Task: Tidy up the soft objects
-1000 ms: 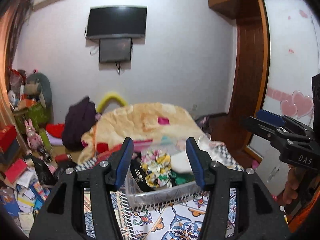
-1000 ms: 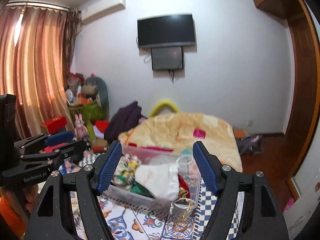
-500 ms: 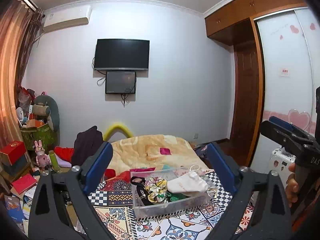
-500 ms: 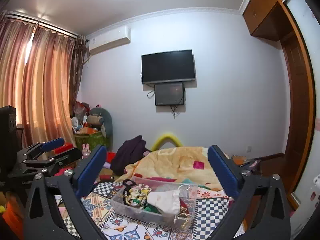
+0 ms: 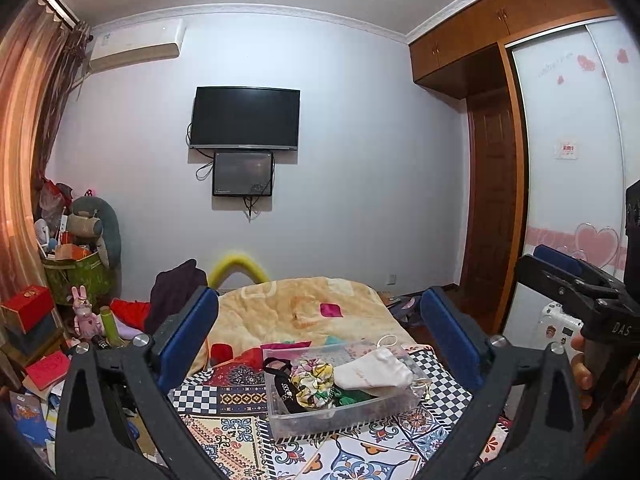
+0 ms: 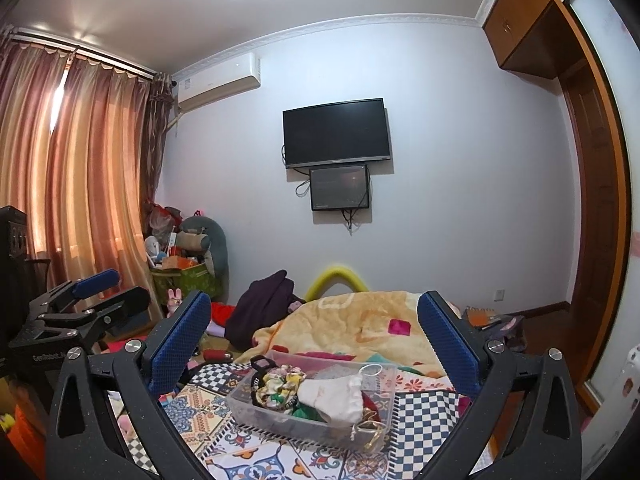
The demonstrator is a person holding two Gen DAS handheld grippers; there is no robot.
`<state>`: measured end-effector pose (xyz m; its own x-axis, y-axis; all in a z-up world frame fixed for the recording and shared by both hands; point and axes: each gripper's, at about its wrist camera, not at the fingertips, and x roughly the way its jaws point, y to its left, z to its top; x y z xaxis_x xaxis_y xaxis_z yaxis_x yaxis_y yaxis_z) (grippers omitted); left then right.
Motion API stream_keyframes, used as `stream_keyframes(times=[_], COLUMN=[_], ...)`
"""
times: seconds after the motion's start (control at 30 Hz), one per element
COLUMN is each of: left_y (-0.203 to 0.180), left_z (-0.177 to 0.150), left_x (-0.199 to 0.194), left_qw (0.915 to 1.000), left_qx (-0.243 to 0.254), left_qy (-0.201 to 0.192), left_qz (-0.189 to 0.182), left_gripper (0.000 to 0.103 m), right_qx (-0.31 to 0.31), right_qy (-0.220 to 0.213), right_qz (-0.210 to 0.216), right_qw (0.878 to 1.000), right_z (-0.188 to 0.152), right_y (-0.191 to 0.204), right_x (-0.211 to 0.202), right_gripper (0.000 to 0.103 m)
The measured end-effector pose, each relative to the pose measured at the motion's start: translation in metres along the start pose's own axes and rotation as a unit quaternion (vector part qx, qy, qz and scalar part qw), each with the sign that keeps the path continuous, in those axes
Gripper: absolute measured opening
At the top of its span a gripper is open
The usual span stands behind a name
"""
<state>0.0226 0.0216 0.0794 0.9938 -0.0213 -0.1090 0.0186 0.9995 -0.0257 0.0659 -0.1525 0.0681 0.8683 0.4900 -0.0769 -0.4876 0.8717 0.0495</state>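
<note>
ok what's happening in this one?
A person holds a gripper in each hand, both aimed at a clear bin of soft items on a patterned bedspread. The left gripper and right gripper are open and empty, held back from the bin. A white pouch and a floral scrunchie lie on top of the pile. Nothing is grasped.

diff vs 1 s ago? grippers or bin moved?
Both grippers pulled up and back from the clear bin. The left gripper and right gripper opened wider; neither holds anything. The white pouch and scrunchie stayed in the bin.
</note>
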Motion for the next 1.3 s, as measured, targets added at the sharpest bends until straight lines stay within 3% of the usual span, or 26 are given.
stream_keyframes(times=[0.97,1.3], left_y=[-0.0048,-0.0078], left_z=[-0.0032,-0.0034], left_x=[-0.0041,-0.0071], left_qw=[0.9999,0.9997], left_qx=[0.011,0.017], left_qy=[0.001,0.0], left_qz=[0.002,-0.017], left_gripper=[0.103,0.103], right_qx=[-0.009,-0.014], right_qy=[-0.002,0.001], right_qz=[0.002,0.0], right_qw=[1.0,1.0], right_z=[0.0032,0.0017], right_y=[0.0053,0.0054], right_x=[-0.0083,-0.006], right_gripper=[0.103,0.103])
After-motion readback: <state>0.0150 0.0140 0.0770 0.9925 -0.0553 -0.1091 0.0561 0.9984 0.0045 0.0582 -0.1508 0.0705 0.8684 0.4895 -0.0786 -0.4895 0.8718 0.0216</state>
